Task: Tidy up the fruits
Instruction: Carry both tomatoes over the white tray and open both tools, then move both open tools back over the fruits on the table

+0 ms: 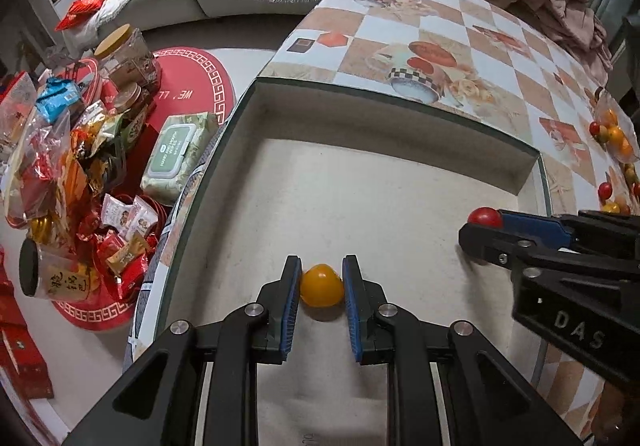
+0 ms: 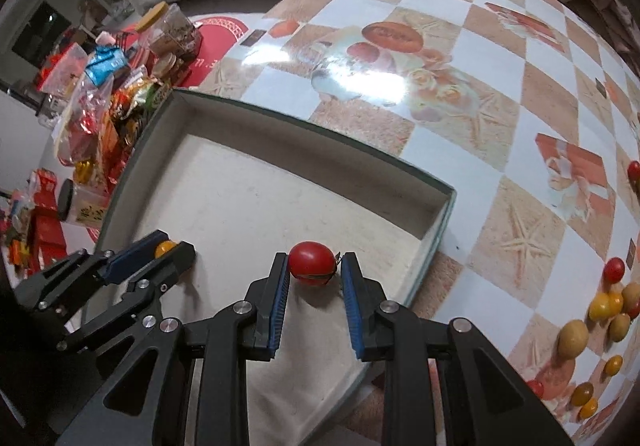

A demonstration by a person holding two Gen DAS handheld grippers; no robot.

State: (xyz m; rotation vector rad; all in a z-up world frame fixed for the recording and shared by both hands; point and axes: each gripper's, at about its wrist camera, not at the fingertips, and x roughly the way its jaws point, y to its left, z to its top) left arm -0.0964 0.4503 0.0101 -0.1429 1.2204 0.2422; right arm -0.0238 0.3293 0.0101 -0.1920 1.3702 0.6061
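Over the shallow white cardboard tray (image 1: 400, 118), the left gripper (image 1: 322, 286) clamps a yellow cherry tomato (image 1: 322, 285); the right gripper (image 2: 314, 266) clamps a red one (image 2: 312, 263). Released, either round fruit may roll away.

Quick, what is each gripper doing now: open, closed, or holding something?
Left gripper: closed on the yellow tomato, over the box.
Right gripper: closed on the red tomato, over the same box.

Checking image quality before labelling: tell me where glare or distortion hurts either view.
Right wrist: white glare washes out the tablecloth print beyond the tray. Left wrist: no glare; fisheye bends the tray's far rim. Both tomatoes stay sharp.
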